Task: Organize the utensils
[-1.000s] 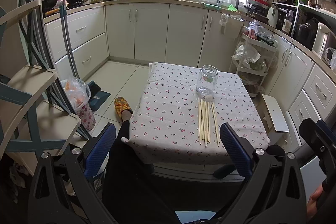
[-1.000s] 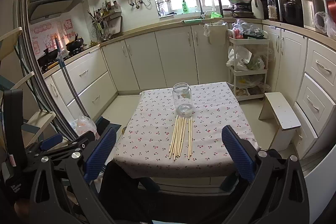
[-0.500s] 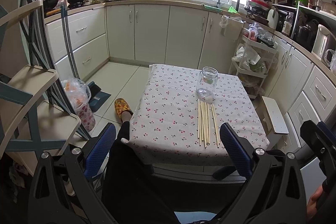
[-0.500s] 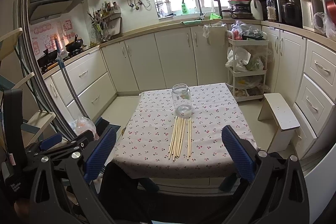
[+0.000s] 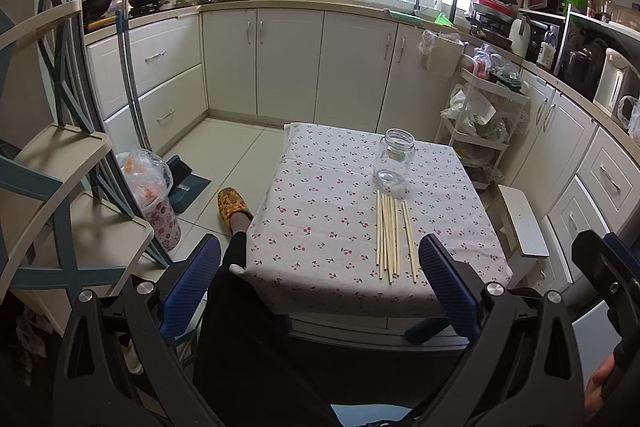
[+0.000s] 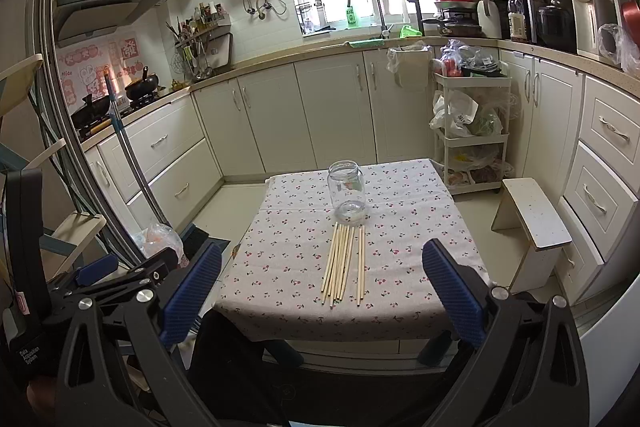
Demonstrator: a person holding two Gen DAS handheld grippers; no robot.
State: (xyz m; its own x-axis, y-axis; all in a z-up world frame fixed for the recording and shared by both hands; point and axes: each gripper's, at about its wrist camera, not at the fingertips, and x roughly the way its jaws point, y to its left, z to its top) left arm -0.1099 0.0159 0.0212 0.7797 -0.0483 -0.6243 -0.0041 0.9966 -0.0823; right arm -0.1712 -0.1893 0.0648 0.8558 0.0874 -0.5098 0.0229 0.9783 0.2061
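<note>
- Nearest, the left gripper (image 5: 320, 281) hangs short of the surface, its blue fingers (image 5: 192, 287) spread wide with nothing between them. Set against a second ago it has barely shifted: the view has tipped up a little, so the jar sits a touch lower in frame.
- The right gripper (image 6: 320, 287) is likewise spread wide and empty, both blue fingers (image 6: 452, 295) at the bottom of its frame; it too has hardly moved.
- Each gripper shows at the other's frame edge: the right one at lower right of the left view, the left one at lower left of the right view.
- A dark trouser leg (image 5: 240, 327) fills the lower centre, with one patterned slipper (image 5: 232, 207) on the floor to the left of the surface.
- The surface (image 5: 320, 227) is one small table under a cherry-print cloth, at mid-frame.
- On it lie the chopsticks (image 5: 394, 237): roughly nine pale sticks, though the packed ones are hard to separate, in a close bundle with two lying slightly apart to the right, all pointing toward the jar. They lie as before.
- Just beyond their far tips stands one clear glass jar (image 6: 346, 193), upright, lidless, empty.
- Nothing lies between grippers and sticks.
- Farther right, one white stool (image 6: 532, 223) and a three-tier cart (image 6: 472, 131) of bags.
- Along the back run cream cabinets (image 6: 328, 115), with a sink tap (image 6: 370, 7) under the window.
</note>
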